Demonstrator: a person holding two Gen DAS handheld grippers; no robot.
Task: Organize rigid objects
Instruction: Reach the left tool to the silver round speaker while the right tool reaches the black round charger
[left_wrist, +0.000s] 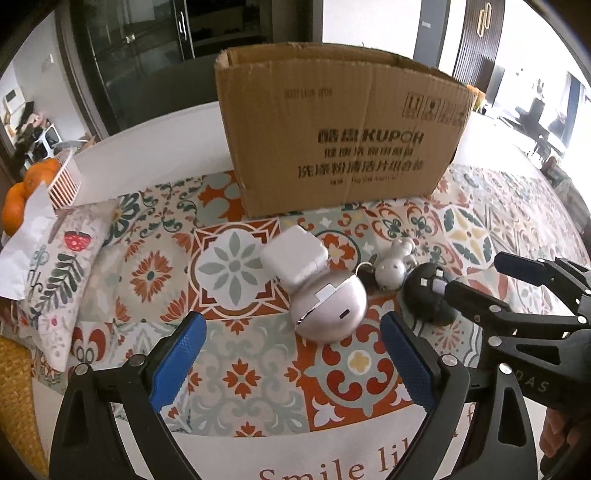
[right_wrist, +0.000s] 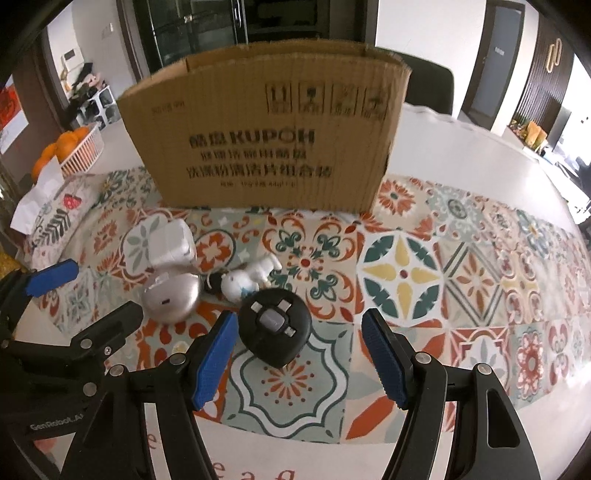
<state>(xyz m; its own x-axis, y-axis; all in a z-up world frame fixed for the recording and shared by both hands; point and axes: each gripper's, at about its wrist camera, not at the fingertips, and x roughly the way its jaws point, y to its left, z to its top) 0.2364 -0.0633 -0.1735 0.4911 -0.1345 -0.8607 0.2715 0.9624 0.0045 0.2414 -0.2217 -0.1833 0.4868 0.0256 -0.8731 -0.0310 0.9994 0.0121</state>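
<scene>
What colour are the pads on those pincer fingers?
Blue, with a fine textured grip, on black fingers. Clearest in the right wrist view.

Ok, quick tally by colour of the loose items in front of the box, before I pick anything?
White: 2, the charger block and the small figure keychain
Silver: 1, the round case
Black: 1, the rounded device
Total: 4, all outside the cardboard box

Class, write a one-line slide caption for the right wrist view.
Open right gripper approaches a black rounded gadget before a brown cardboard box.
</scene>
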